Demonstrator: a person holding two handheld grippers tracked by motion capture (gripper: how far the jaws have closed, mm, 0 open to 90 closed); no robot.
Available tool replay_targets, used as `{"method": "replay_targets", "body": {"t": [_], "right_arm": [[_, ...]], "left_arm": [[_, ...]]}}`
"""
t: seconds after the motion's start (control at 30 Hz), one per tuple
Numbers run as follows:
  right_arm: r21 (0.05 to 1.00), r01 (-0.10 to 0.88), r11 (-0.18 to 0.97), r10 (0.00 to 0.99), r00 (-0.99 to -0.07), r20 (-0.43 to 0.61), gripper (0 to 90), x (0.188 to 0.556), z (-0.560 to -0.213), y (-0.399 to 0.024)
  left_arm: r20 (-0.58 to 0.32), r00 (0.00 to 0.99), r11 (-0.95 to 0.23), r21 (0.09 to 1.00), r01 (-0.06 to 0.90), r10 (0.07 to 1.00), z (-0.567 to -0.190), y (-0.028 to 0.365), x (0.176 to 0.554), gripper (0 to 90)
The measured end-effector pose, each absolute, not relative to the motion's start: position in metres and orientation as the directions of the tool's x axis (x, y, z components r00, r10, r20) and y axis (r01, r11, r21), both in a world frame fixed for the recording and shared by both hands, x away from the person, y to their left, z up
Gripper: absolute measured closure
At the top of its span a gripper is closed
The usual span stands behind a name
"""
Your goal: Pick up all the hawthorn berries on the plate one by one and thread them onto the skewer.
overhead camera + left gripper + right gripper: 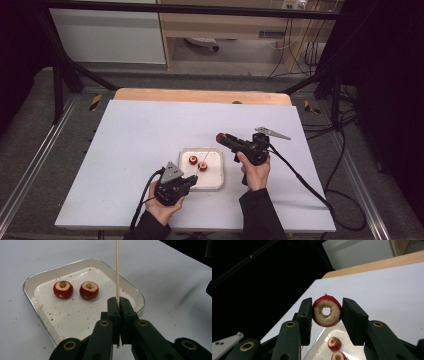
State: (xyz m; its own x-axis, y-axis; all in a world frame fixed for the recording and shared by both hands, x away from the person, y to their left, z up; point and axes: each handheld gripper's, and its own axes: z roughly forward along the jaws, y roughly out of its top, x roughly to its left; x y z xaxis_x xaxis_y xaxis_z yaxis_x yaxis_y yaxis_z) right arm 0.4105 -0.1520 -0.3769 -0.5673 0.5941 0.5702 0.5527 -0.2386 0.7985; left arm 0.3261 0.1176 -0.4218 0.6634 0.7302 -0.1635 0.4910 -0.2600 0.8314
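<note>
My left gripper (119, 300) is shut on a thin wooden skewer (117, 270) that stands straight up from its jaws; in the high view that gripper (190, 179) sits at the near left corner of the white tray (212, 184). Two cored red fruits lie in the tray, one at the left (63, 289) and one beside it (89, 290). My right gripper (326, 312) is shut on a third cored red fruit (327, 311), with the hole facing the camera. In the high view it holds this fruit (220, 137) just beyond the tray's far right corner.
The tray (82, 263) is speckled with red crumbs and rests on a white board (140, 130) over a wooden table (200, 95). Cables (305, 182) trail from both grippers toward the near edge. A dark frame and rails surround the table.
</note>
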Motion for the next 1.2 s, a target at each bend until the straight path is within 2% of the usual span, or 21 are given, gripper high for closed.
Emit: {"method": "replay_targets", "body": {"t": [0.5, 1.2], "right_arm": [[0.775, 0.530, -0.343, 0.553, -0.553, 0.623, 61.8, 0.411, -0.375, -0.150], [0.754, 0.547, -0.364, 0.524, -0.548, 0.652, 61.8, 0.408, -0.377, -0.146]], "left_arm": [[-0.201, 0.663, -0.211, 0.847, 0.487, 0.721, -0.418, 0.102, 0.327, 88.1], [-0.205, 0.655, -0.185, 0.860, 0.476, 0.727, -0.416, 0.101, 0.327, 88.1]]}}
